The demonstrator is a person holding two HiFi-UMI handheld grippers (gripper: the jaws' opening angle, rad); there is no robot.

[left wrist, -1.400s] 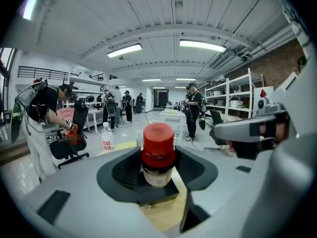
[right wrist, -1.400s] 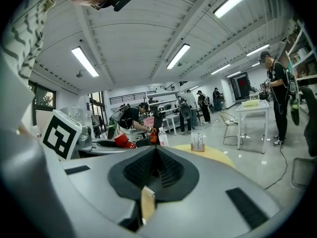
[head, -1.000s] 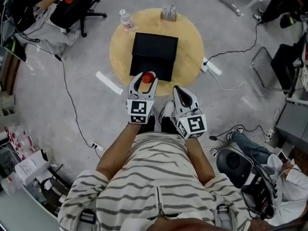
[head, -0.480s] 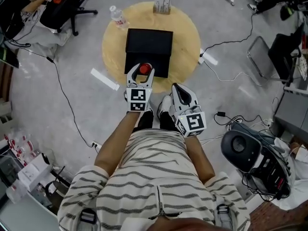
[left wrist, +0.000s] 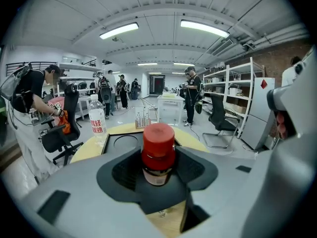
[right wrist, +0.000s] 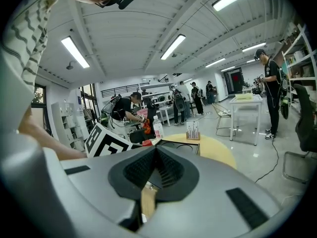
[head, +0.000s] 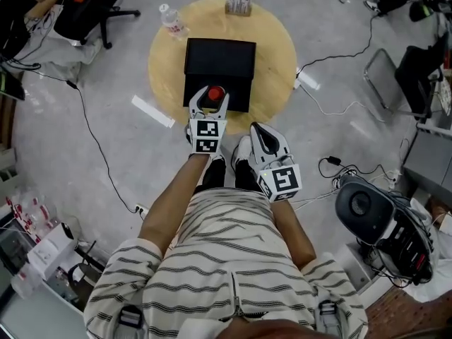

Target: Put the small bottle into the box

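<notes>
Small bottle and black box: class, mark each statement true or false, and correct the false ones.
1. The left gripper is shut on the red-capped small bottle. True.
2. The right gripper grips a water bottle. False: its jaws are together with nothing between them.
3. The small bottle lies inside the black box. False: it is in the left gripper's jaws, by the box's near edge.
4. The black box sits on a round table. True.

You see a red label [left wrist: 97, 127] on the water bottle [left wrist: 97, 114], but its white letters are too blurry to read
</notes>
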